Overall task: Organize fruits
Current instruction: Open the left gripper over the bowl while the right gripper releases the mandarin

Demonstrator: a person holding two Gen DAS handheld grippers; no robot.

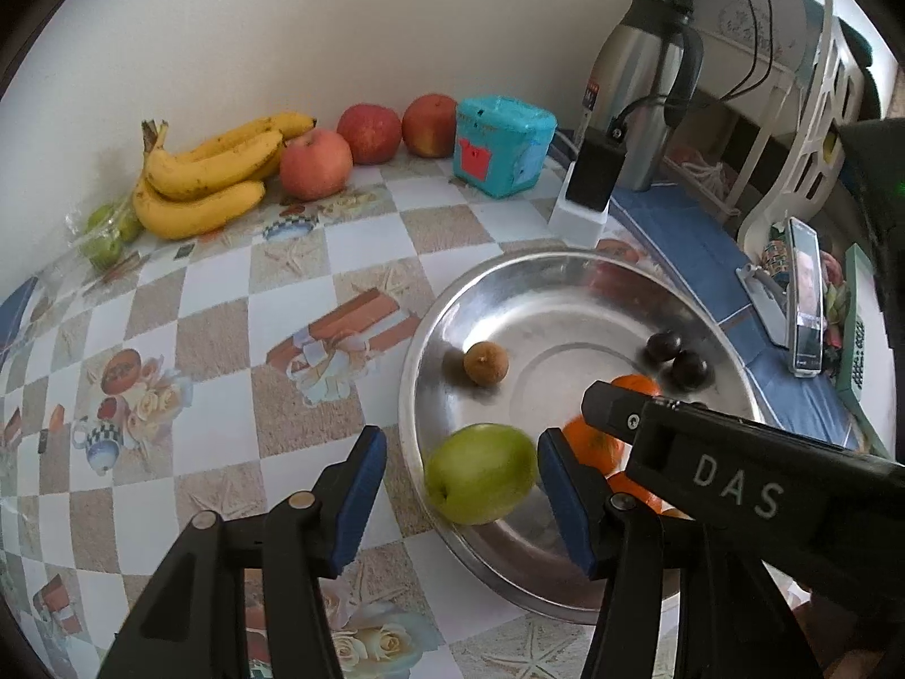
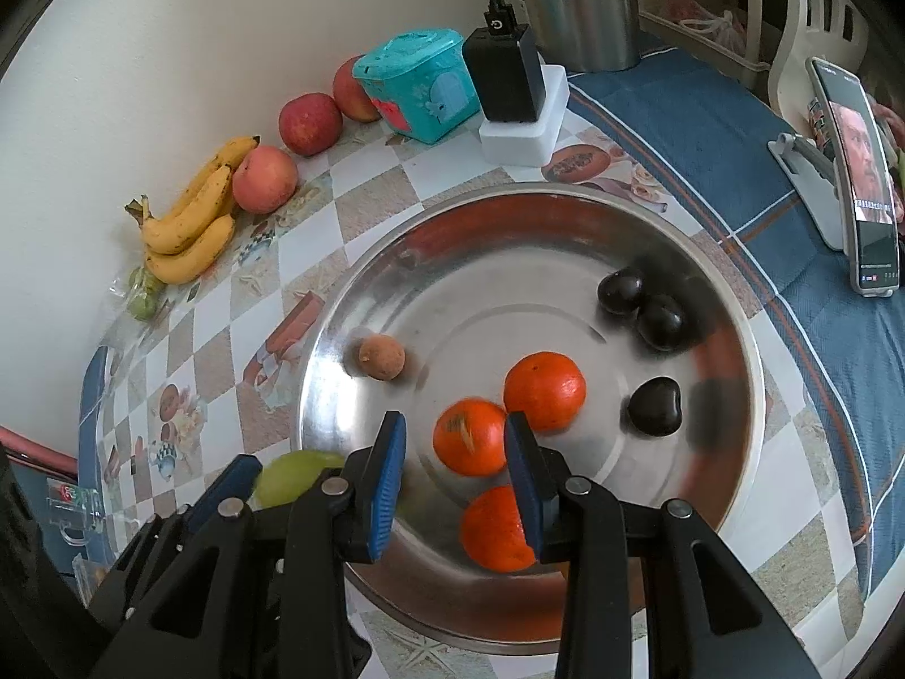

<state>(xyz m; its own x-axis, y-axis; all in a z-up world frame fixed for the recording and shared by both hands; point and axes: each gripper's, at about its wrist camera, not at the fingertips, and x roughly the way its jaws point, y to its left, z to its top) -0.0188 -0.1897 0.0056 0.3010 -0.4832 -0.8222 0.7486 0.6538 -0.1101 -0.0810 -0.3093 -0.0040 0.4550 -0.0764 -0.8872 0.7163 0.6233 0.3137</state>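
While unheld, three oranges [image 2: 472, 437], three plums [image 2: 654, 405].

Three oranges [image 2: 544, 391], three plums [image 2: 620, 293], three apples [image 2: 264, 179], one bowl [image 2: 729, 339].

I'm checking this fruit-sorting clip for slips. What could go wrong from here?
1. The green fruit sits blurred on the metal bowl's rim between the open left gripper fingers; it may roll onto the table.
2. The right gripper is open around one orange with two more touching; closing could nudge the neighbours.
3. Both grippers crowd the same side and could bump.
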